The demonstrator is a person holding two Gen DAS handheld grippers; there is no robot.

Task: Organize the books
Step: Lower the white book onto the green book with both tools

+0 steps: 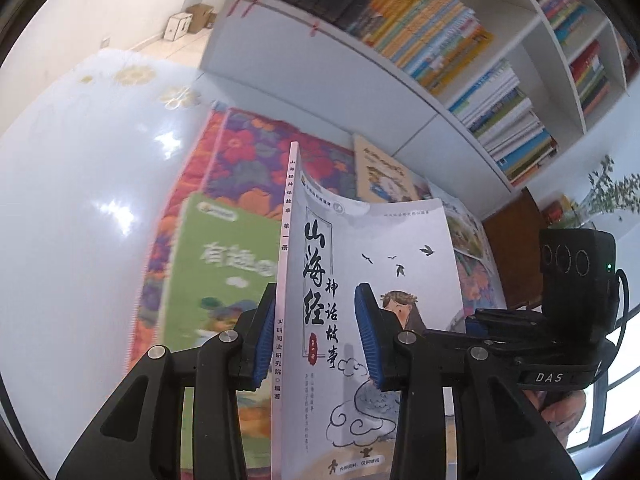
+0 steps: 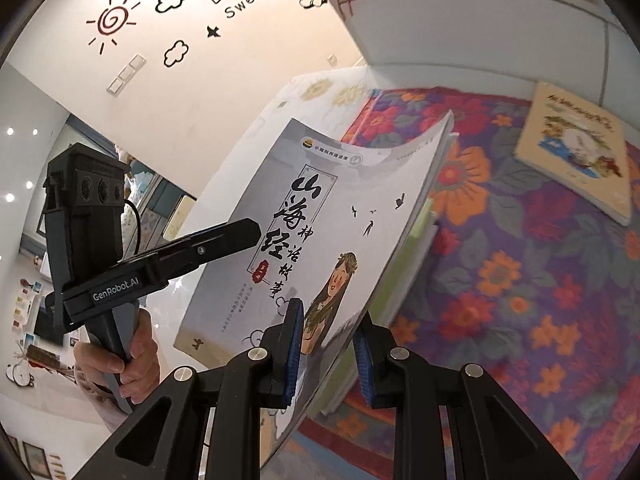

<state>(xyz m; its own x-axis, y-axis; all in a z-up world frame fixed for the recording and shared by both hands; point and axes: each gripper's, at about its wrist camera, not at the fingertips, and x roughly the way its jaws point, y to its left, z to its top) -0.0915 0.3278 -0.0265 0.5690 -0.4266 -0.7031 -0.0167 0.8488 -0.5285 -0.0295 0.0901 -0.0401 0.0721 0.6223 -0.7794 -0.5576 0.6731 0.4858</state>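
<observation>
Both tongs are angling downward: the left tongs (image 1: pixel 316 328) are pinching the white book (image 1: pixel 360 280)'s spine edge, the right tongs (image 2: pixel 328 354) its opposite edge.

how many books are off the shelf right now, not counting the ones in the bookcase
3 clearly: the grey book held upright between both grippers, a green book lying beneath it, a beige book on the floral cloth by the bookcase. More may hide behind.

Black fingers (image 1: pixel 260 340), blue ribbed pads (image 1: pixel 368 340)
</observation>
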